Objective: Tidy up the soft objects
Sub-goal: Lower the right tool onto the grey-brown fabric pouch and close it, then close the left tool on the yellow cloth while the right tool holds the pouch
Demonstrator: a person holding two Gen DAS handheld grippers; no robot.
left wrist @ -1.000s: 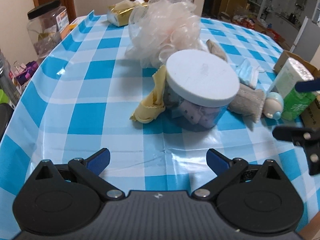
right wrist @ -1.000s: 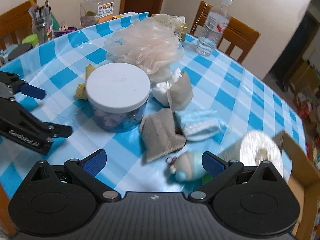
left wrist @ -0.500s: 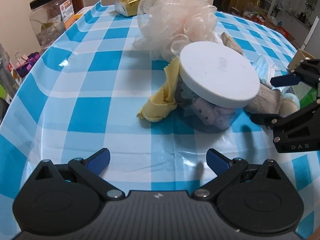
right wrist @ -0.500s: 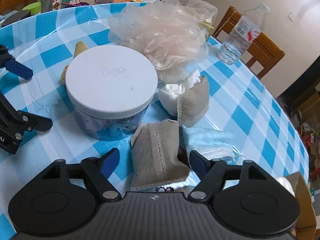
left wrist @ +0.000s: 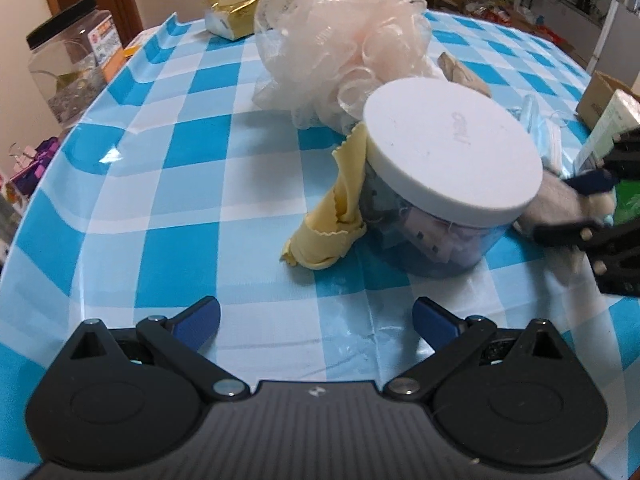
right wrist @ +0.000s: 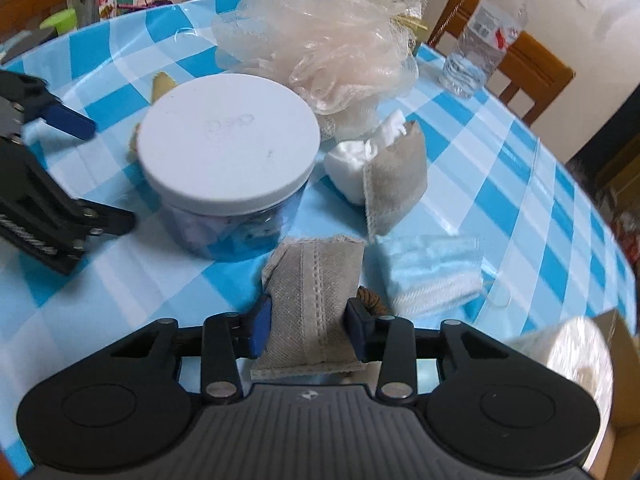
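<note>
My right gripper (right wrist: 308,330) is shut on a grey fabric pouch (right wrist: 310,292) that lies on the checked tablecloth, pads on both sides. A second grey pouch (right wrist: 394,178) with white wadding, a blue face mask (right wrist: 434,276) and a pink mesh bath pouf (right wrist: 332,48) lie beyond. A white-lidded clear jar (right wrist: 228,148) stands left of the pouch. In the left wrist view my left gripper (left wrist: 316,320) is open and empty in front of the jar (left wrist: 448,156) and a yellow cloth (left wrist: 336,220); the pouf (left wrist: 344,36) is behind.
A water bottle (right wrist: 486,28) and wooden chairs are at the far right. A cardboard box (left wrist: 600,92) and green tissue pack (left wrist: 612,120) sit at the right. A black-lidded jar (left wrist: 72,64) stands at the left edge, a gold packet (left wrist: 232,20) at the back.
My right gripper has moved forward over the near grey pouch and closed on it. My left gripper has edged closer to the jar and stayed open.
</note>
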